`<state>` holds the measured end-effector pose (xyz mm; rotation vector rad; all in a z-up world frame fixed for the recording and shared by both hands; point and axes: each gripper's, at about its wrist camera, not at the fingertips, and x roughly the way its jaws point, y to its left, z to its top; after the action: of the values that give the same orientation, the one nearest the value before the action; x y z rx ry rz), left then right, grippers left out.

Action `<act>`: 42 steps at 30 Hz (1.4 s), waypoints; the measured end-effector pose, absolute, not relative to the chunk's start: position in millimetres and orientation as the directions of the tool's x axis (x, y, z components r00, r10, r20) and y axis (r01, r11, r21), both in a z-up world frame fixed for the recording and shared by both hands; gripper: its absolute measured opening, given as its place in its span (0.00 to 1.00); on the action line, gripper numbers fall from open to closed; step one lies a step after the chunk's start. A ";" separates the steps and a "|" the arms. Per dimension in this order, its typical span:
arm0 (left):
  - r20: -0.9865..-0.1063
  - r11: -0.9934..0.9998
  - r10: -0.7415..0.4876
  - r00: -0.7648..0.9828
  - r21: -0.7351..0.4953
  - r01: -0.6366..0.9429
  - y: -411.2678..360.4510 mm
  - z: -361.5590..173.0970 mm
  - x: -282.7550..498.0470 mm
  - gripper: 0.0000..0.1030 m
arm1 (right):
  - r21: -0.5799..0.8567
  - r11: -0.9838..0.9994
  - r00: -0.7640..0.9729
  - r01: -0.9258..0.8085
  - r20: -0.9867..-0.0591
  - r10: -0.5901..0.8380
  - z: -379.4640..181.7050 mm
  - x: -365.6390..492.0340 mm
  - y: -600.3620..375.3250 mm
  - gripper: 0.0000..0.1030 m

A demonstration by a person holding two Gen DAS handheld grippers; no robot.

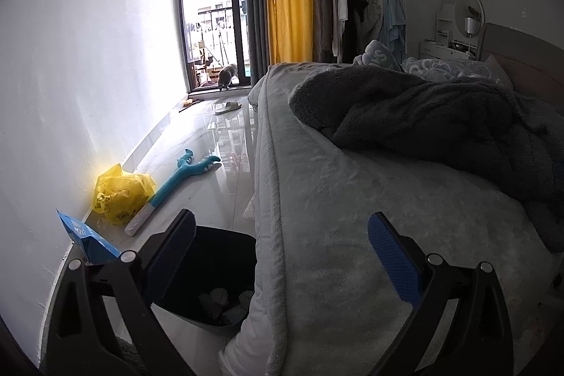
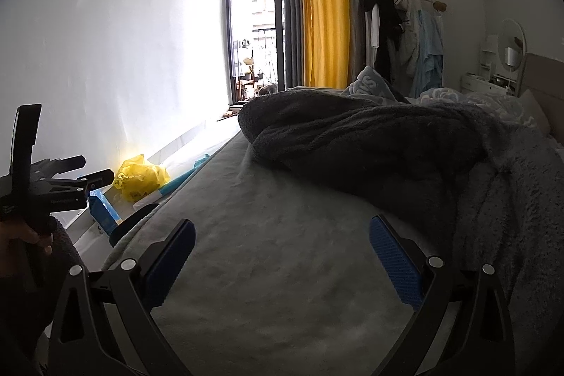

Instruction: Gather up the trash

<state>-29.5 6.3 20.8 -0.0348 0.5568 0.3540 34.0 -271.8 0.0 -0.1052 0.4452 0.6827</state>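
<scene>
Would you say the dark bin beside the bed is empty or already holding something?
Holding something: the dark bin has pale crumpled pieces on its bottom.

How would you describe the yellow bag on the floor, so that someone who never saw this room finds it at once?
Start at the long white wall left of the grey-covered bed and follow its base along the glossy tiled floor. The crumpled yellow plastic bag lies against that wall. Its neighbours, the teal plush toy and the blue carton, are not yellow or crumpled.
</scene>
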 end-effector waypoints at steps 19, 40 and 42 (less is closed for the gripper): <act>-0.566 0.953 0.285 0.774 0.079 -0.293 12.1 27.3 -49.5 0.97 | 0.102 0.781 0.667 -0.616 -0.461 0.586 5.9 35.6 -274.5 0.97; -0.573 0.967 0.251 0.780 0.118 -0.224 22.9 45.5 -86.1 0.97 | 0.131 0.799 0.693 -0.587 -0.429 0.580 49.8 17.0 -273.1 0.97; -0.576 0.967 0.252 0.778 0.113 -0.229 23.0 47.1 -87.4 0.97 | 0.132 0.797 0.690 -0.590 -0.430 0.582 50.0 16.6 -272.5 0.97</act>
<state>-87.4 23.0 47.1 0.0376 0.6283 0.2604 16.6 -272.5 50.0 -0.0166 0.4746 0.6549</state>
